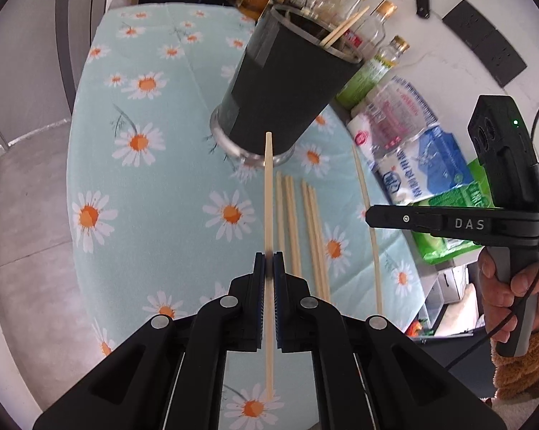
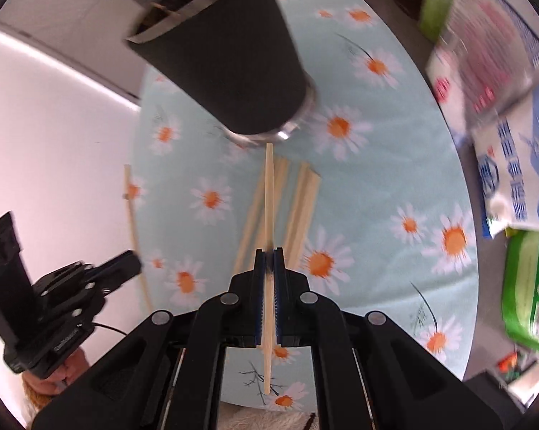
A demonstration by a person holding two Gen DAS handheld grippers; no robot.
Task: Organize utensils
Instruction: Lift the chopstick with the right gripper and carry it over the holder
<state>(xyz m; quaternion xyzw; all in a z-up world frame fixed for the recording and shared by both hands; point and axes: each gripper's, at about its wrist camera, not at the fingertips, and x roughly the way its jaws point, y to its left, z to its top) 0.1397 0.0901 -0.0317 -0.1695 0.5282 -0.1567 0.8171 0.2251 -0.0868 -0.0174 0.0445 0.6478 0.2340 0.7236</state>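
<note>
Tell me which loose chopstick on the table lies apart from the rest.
The single chopstick nearest the grocery bags. It lies alone, while the other four chopsticks lie close together in front of the dark holder.

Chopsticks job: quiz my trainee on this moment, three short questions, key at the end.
1. True or false: each gripper, left gripper and right gripper, is shut on a chopstick.
2. What already stands in the holder?
A. spoons
B. chopsticks
C. nothing
3. In the left wrist view, where do the loose chopsticks lie on the tablecloth: in front of the holder's base or behind it?

Key:
1. True: the left gripper grips one chopstick, the right gripper another.
2. B: chopstick ends poke above the rim.
3. In front, on the camera's side of the base.
</note>
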